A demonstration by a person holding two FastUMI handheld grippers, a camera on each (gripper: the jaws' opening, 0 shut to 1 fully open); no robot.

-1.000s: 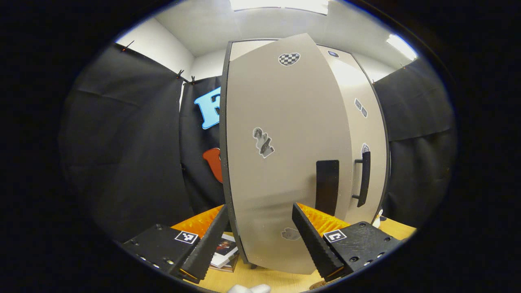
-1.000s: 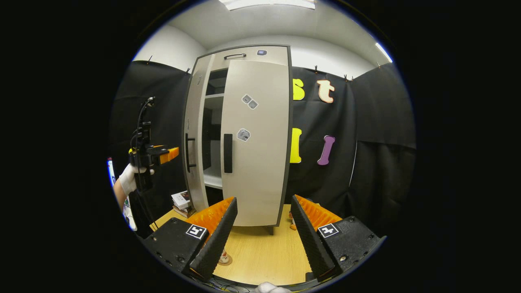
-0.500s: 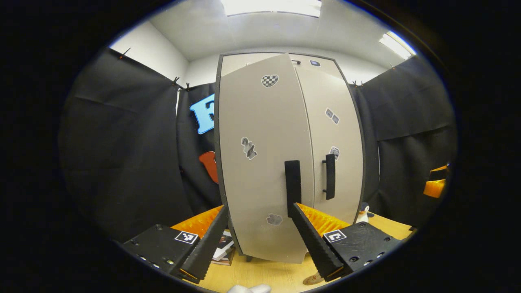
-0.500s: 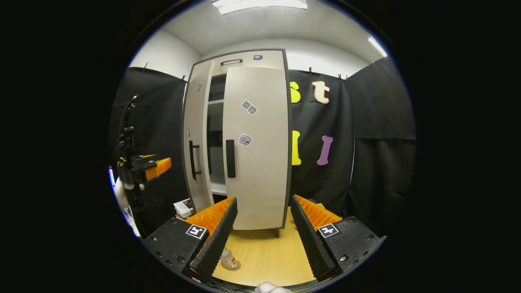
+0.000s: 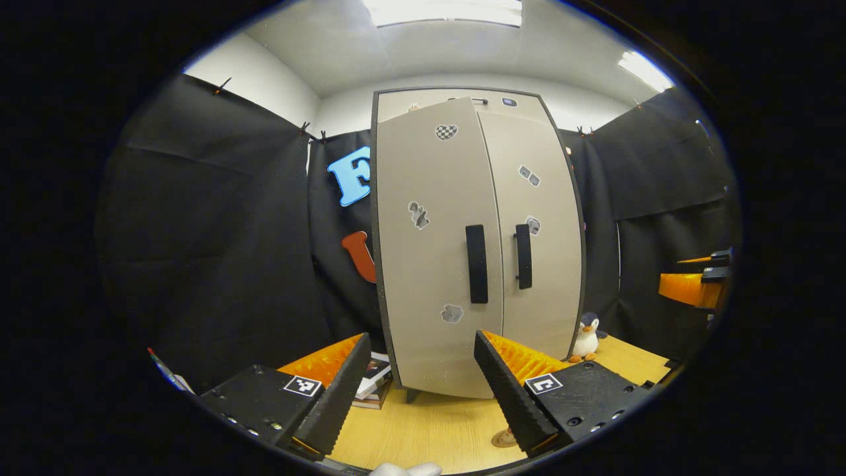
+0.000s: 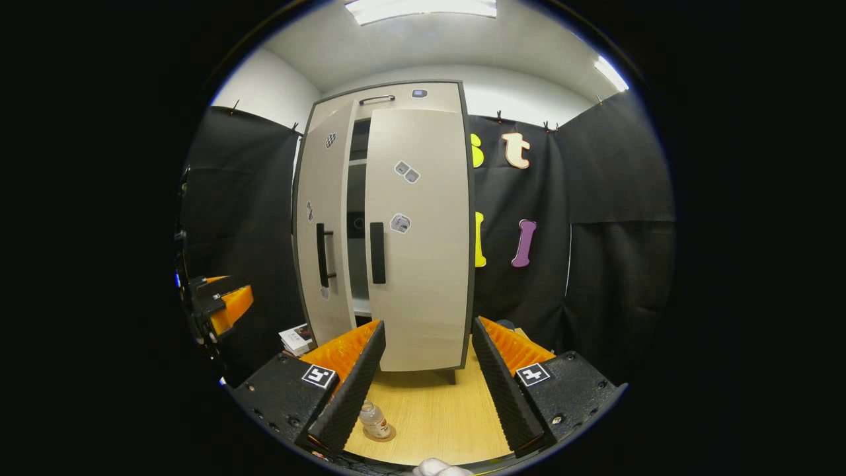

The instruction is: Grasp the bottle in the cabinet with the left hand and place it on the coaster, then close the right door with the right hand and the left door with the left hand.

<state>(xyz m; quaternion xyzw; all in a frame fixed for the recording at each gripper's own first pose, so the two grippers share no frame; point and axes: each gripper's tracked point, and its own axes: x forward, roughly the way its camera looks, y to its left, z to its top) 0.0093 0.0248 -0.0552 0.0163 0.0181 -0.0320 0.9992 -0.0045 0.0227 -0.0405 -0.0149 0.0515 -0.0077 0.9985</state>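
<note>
The left door [image 6: 324,225] has swung nearly shut beside the closed right door [image 6: 420,231], a sliver still ajar, and both grippers, left [image 5: 420,383] and right [image 6: 423,377], hang back with jaws open, bottle [image 6: 374,419] already on its coaster [image 6: 382,434].

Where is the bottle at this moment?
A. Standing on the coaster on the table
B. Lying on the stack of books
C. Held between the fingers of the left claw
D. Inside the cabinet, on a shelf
A: in the right gripper view the bottle stands upright on the coaster on the wooden table, in front of the cabinet.
</note>
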